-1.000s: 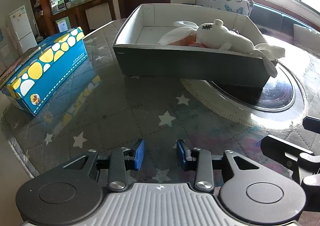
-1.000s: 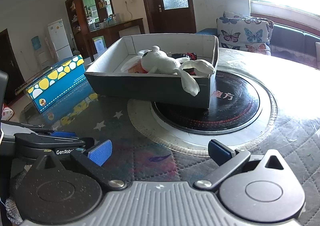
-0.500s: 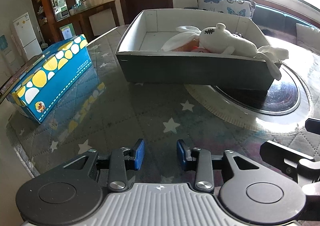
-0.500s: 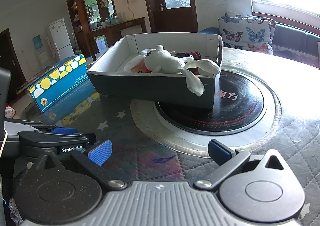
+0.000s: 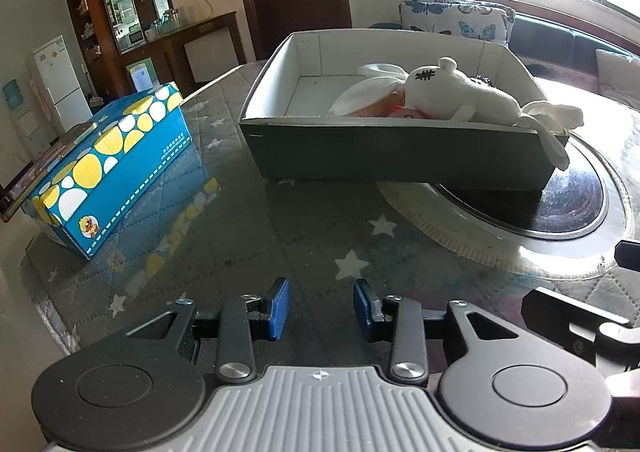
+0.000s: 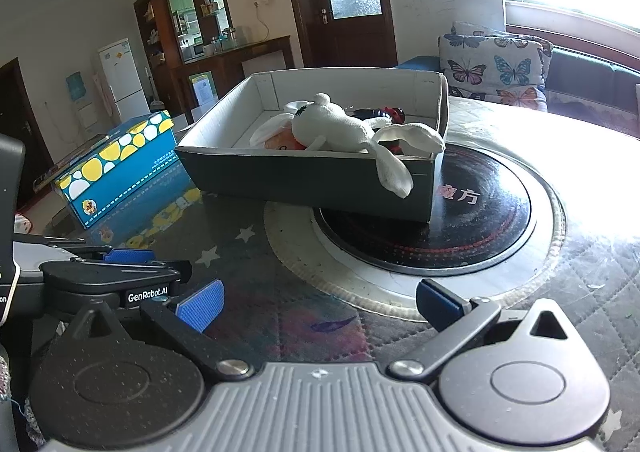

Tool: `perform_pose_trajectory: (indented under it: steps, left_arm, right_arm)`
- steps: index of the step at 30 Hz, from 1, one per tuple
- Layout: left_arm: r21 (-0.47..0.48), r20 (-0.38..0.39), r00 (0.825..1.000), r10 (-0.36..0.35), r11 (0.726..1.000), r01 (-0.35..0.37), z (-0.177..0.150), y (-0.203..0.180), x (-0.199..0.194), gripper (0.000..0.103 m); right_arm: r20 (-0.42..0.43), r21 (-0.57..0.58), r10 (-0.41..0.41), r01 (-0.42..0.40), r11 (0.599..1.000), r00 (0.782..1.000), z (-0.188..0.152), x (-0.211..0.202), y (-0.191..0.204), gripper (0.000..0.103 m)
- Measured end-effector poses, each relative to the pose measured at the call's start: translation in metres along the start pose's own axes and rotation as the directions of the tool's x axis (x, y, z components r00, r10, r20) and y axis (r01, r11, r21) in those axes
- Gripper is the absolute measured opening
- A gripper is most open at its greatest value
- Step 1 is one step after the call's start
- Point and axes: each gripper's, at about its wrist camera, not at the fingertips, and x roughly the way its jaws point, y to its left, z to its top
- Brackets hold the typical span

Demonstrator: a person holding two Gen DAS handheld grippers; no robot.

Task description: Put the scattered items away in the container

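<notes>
Leftmost, I see a glossy spotted blue carton (image 5: 116, 167), then my left gripper (image 6: 132, 268), marked "GenRobot.AI", narrowly parted, empty. A knitted white rabbit (image 6: 344, 127) lies in the grey cardboard tray (image 6: 304, 179); my right gripper (image 6: 320, 304) gapes wide, empty, over the quilted tabletop (image 6: 580, 272).

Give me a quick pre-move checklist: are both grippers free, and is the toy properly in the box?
1. Left gripper empty, jaws apart: ok.
2. Right gripper empty, jaws wide apart: ok.
3. White plush toy fully inside the box: not ok, a limb hangs over the near wall.
4. Table between grippers and box free of loose items: ok.
5. Blue tissue box clear of the box: ok.
</notes>
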Motion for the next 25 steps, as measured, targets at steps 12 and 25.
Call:
perform_pose_trajectory:
  steps: [12,25]
  left_arm:
    - [-0.001,0.037,0.999,0.003,1.000,-0.003,0.009,0.000,-0.003,0.038]
    - [-0.013,0.070,0.997,-0.020,1.000,0.021,0.022,0.001,0.001,0.038]
  right_arm:
    - [0.001,0.005,-0.008,0.008,1.000,1.000,0.003,0.002,-0.001,0.103]
    - [0.014,0.020,-0.016,0.016,1.000,1.000,0.017,0.013,-0.005,0.103]
